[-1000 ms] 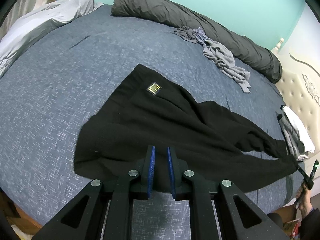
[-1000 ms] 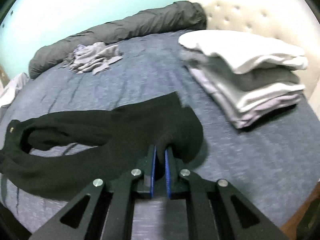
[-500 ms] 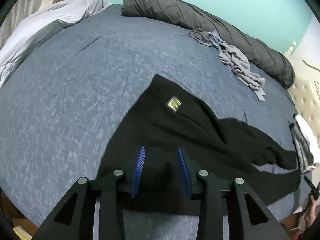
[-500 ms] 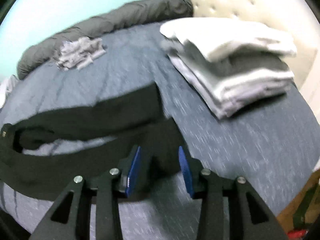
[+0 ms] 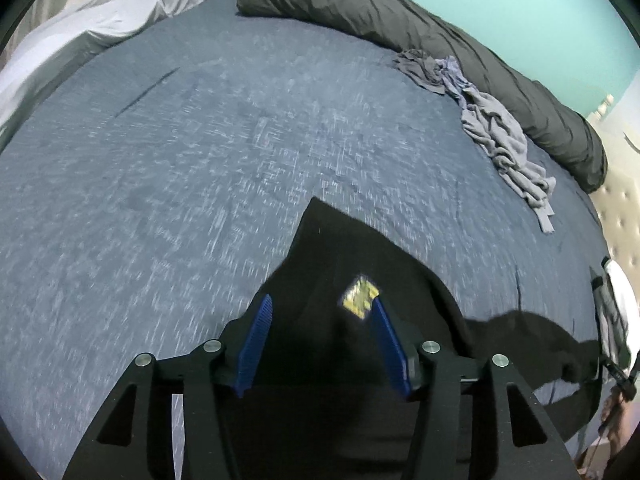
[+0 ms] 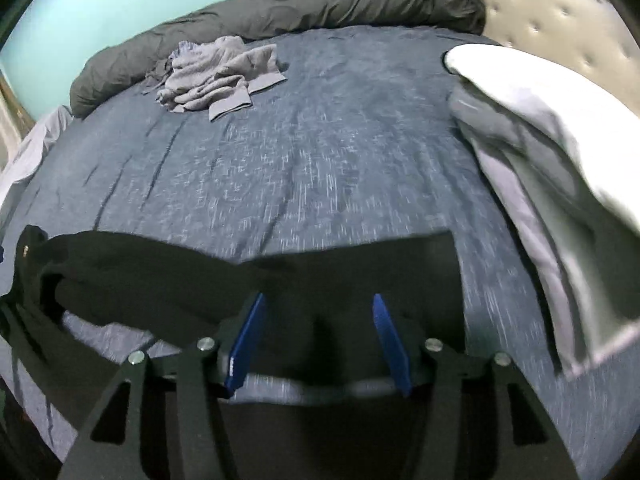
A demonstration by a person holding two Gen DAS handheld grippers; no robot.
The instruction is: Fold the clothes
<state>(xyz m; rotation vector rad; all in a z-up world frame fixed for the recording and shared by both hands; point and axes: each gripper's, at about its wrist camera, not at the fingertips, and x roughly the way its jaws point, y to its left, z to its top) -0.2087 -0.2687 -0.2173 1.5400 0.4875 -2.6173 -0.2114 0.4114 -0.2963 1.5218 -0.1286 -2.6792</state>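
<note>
I have just let both tongs, left (image 5: 320, 344) and right (image 6: 318, 344), spread apart, dropping the black trousers (image 5: 348, 264) flat beside the folded pile (image 6: 560, 168), ready for another fold.

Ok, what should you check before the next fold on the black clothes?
1. Left tongs let go: ok, the jaws have just been opening and the pads press nothing.
2. Right tongs let go: ok, just opened too.
3. Black garment lying on the bed: ok.
4. Garment smooth: not ok, its left end is bunched.
5. Room beside the folded stack: ok.
6. Grey crumpled garment out of the way: ok.
</note>
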